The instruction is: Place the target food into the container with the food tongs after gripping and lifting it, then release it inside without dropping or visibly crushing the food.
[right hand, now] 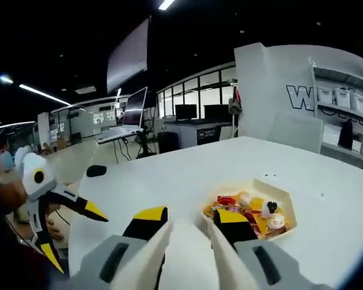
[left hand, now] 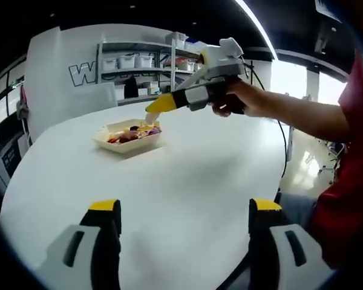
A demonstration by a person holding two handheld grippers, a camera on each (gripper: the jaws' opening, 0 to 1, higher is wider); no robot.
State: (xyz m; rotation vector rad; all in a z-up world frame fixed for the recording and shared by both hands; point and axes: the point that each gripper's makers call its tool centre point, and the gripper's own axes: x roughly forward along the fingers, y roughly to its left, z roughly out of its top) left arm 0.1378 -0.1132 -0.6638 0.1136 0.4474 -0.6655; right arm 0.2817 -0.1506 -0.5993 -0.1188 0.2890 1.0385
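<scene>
White tabletop: carries one tray of mixed food on its far left part.
Right gripper: holds pale tongs, jaws clamped on them, tips above the tray's right edge.
Left gripper: jaws apart, nothing between them, near the tabletop's edge.
</scene>
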